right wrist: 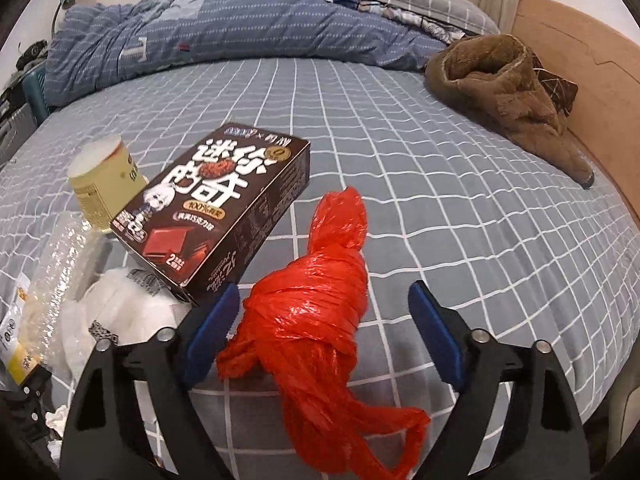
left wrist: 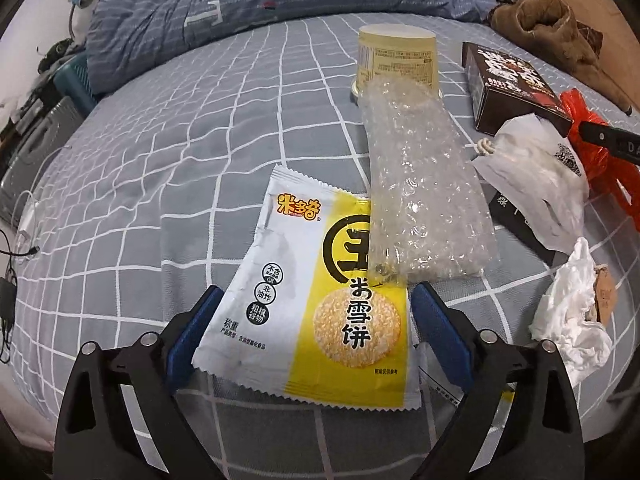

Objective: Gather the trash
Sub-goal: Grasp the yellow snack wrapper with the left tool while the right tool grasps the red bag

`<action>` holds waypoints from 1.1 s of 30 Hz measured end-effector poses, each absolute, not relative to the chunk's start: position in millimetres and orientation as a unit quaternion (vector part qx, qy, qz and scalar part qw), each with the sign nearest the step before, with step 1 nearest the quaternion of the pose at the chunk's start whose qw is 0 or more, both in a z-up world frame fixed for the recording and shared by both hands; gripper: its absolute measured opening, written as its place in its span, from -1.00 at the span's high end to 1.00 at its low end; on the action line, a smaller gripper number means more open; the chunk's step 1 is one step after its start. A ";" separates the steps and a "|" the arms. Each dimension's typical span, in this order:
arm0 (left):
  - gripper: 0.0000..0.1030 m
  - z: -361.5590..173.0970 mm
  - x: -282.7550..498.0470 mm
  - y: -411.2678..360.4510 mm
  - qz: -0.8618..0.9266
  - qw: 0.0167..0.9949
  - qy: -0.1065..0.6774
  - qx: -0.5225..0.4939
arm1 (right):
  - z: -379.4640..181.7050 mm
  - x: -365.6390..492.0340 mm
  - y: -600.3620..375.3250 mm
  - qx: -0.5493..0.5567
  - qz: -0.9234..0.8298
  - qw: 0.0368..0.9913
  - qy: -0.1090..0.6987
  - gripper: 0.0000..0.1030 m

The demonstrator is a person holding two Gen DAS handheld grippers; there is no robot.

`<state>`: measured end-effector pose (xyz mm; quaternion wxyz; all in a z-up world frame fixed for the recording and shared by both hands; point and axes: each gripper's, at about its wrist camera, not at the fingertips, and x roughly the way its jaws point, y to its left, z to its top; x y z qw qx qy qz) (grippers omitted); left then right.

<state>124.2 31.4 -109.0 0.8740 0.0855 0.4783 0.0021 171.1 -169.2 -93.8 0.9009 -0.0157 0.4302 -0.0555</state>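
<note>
Trash lies on a grey checked bed sheet (left wrist: 160,168). My left gripper (left wrist: 316,300) is open, its blue fingers on either side of a white and yellow rice cracker wrapper (left wrist: 304,304). A bubble wrap sleeve (left wrist: 424,184) overlaps the wrapper's right side. My right gripper (right wrist: 324,304) is open around a knotted red plastic bag (right wrist: 316,312), which also shows in the left wrist view (left wrist: 588,136). A dark chocolate box (right wrist: 216,204), a pale yellow cup (right wrist: 104,184) standing upside down, a white paper bag (left wrist: 536,176) and crumpled tissue (left wrist: 568,312) lie nearby.
A blue striped quilt (right wrist: 224,28) is bunched along the far side of the bed. A brown fleece garment (right wrist: 516,96) lies by the wooden headboard (right wrist: 592,72). Cables and a charger (left wrist: 12,264) hang off the bed's left edge.
</note>
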 end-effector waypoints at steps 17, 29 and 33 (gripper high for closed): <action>-0.16 -107.9 119.7 27.6 -0.015 0.872 0.484 0.076 | -100.6 170.8 -159.4 -0.036 -0.045 0.898 0.437 0.05; -0.01 -83.5 108.9 32.7 -0.019 0.878 0.475 0.057 | -90.0 166.5 -160.2 -0.023 -0.039 0.901 0.431 0.07; -0.01 -75.5 103.3 36.9 -0.016 0.880 0.472 0.051 | -83.4 163.9 -159.6 -0.020 -0.037 0.904 0.425 0.07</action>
